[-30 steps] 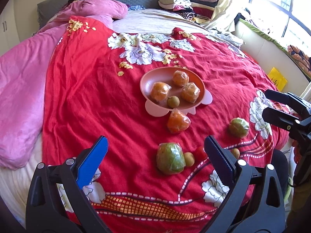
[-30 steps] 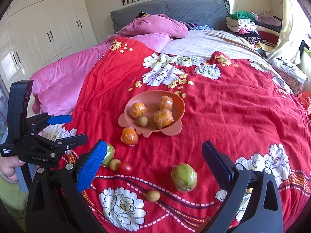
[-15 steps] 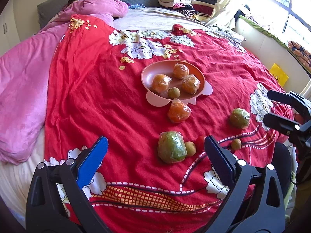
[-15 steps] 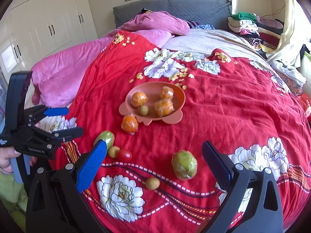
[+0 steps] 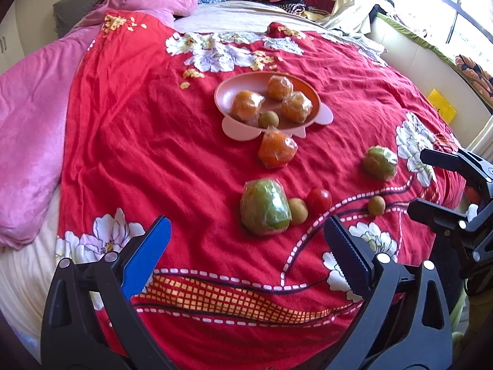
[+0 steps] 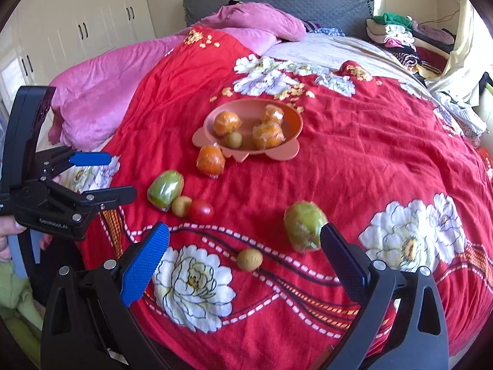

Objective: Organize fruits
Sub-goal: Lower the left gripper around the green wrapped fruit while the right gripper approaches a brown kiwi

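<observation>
My left gripper (image 5: 246, 240) is spread wide w/ nothing in it, hovering over the red floral blanket (image 5: 160, 154) — the wrapped green mango (image 5: 265, 208) sits just ahead between the blue pads. Touching its right side is a small brown fruit (image 5: 298, 211), then a red tomato (image 5: 319, 199) right beside that. My right gripper (image 6: 245, 246) is also wide apart and empty; a 2nd green mango (image 6: 303, 225) lies close to its right finger, and another small brown fruit (image 6: 249, 259) sits between the fingers on the blanket. The pink plate (image 5: 228, 92) further back holds 3 wrapped oranges plus 1 small greenish fruit (image 5: 268, 119). A 4th wrapped orange (image 5: 276, 150) rests just outside the plate's near rim, approx touching it. Pink duvet (image 5: 27, 117) along the left side of the bed.
</observation>
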Demonstrator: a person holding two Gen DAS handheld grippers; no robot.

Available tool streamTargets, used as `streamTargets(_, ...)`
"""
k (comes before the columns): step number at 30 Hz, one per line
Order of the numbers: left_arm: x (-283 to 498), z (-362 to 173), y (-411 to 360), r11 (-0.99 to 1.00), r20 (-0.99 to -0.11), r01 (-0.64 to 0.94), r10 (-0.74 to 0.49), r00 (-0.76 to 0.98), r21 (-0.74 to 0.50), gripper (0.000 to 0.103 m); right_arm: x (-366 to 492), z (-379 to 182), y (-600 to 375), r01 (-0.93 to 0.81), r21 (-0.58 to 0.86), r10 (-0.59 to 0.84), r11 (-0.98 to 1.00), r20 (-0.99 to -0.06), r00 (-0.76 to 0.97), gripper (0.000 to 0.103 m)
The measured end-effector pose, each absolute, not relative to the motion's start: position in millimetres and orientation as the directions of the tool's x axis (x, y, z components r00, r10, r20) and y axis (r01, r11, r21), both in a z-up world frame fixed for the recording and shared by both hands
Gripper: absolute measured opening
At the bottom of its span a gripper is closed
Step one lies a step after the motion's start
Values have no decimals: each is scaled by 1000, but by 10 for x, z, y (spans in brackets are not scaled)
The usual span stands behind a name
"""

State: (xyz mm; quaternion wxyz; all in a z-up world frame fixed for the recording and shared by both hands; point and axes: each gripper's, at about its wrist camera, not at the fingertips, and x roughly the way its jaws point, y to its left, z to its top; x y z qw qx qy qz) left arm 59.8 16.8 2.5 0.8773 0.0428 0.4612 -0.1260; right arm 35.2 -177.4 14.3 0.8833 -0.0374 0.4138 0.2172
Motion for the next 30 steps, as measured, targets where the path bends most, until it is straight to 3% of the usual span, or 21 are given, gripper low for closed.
streamTargets(18,555,-190,46,952,-843,297,-215,494,-68,93,306,-129,-1792,-402,136,351,906,-774,527,96)
streamTargets(21,576,-197,51,953,-842,295,-216,494,-72,93,295,-158,-1780,-412,142,359,900,-777,517,84)
streamTargets(25,636,-198,64,954,-840,289,-224,494,-84,91,305,-185,-1766,-414,151,366,897,-779,508,75)
streamTargets(30,705,-221,33,947,-843,306,-238,483,-92,73,339,-230,-1757,-424,173,386,889,-782,489,58)
